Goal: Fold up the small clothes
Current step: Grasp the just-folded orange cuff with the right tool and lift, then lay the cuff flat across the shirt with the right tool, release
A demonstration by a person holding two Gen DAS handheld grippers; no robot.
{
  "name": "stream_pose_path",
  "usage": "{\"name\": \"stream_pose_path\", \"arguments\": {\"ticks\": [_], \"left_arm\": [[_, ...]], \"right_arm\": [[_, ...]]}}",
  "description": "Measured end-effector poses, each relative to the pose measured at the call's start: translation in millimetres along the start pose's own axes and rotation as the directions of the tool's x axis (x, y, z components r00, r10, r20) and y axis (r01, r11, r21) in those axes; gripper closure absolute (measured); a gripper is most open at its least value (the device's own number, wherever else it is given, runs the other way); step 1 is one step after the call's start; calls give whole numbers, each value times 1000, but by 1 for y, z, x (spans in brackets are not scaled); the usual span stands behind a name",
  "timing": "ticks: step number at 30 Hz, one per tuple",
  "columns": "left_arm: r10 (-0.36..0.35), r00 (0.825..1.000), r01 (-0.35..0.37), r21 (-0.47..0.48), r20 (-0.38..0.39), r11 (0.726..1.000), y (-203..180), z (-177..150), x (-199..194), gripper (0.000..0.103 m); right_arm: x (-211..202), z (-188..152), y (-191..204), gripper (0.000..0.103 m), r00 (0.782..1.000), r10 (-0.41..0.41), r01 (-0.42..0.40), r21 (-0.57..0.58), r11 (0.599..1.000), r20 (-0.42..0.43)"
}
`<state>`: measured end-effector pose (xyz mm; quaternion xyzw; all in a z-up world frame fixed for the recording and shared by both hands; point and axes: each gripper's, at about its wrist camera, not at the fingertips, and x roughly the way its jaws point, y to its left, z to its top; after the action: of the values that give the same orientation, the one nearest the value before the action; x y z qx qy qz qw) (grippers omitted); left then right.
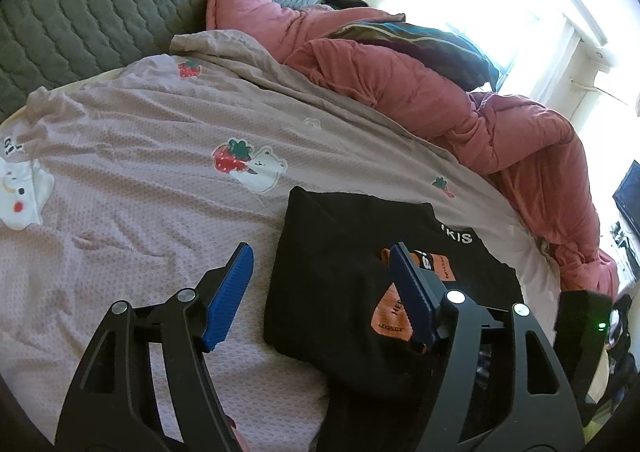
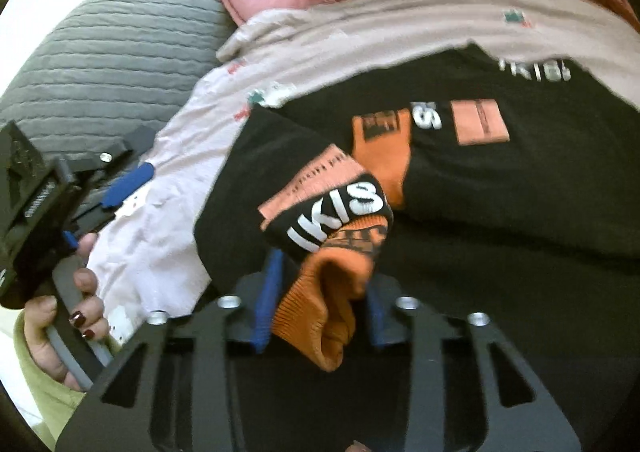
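Looking along my left gripper (image 1: 320, 272), I see its blue fingers spread wide with nothing between them. One finger hangs over the black top (image 1: 352, 268), which lies partly folded on the pink sheet (image 1: 132, 156). My right gripper (image 2: 320, 300) is pinched tight on the top's orange cuff (image 2: 320, 316). A red quilt (image 1: 460, 92) is bunched up behind.

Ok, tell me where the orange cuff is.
In the right wrist view the orange cuff sits low centre, pinched in the right gripper, just below the white lettering on the black sweater.
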<state>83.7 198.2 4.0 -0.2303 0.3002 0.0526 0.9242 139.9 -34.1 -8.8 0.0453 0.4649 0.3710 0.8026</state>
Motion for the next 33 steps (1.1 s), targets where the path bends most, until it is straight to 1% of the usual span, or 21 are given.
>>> {"name": "stream_pose_path", "arguments": {"ticks": [1, 6, 9, 12, 15, 18, 22, 24, 28, 33], "left_arm": [[-1, 1000, 1, 0, 1, 1000, 0, 0, 0, 41], [0, 1000, 0, 1, 0, 1000, 0, 0, -1, 41], [0, 1000, 0, 1, 0, 1000, 0, 0, 0, 41], [0, 1000, 0, 2, -1, 1000, 0, 0, 0, 41], [1, 1000, -1, 5, -1, 1000, 0, 0, 0, 41], [1, 1000, -1, 11, -5, 1000, 0, 0, 0, 41], [5, 1000, -5, 24, -5, 1000, -2, 0, 1, 41], [7, 1000, -7, 30, -8, 1000, -4, -1, 3, 41], [14, 1000, -13, 52, -19, 999, -8, -4, 7, 41], [35, 999, -31, 95, -40, 995, -18, -7, 12, 41]], "right_arm": [[-4, 3, 2, 89, 1000, -1, 1, -19, 1000, 20], [-35, 26, 10, 90, 991, -18, 33, -117, 993, 130], [-53, 38, 6, 91, 983, -40, 65, -140, 988, 178], [-72, 50, -7, 91, 972, -70, 103, -136, 985, 225], [-88, 59, -25, 91, 955, -122, 160, -121, 980, 271], [-103, 66, -45, 91, 932, -188, 229, -101, 968, 310], [-113, 68, -70, 91, 908, -261, 296, -62, 953, 328], [-116, 68, -82, 91, 900, -285, 315, -40, 948, 329], [-117, 64, -108, 91, 895, -324, 339, 4, 941, 308], [-118, 57, -125, 91, 895, -334, 338, 36, 940, 296]]}}
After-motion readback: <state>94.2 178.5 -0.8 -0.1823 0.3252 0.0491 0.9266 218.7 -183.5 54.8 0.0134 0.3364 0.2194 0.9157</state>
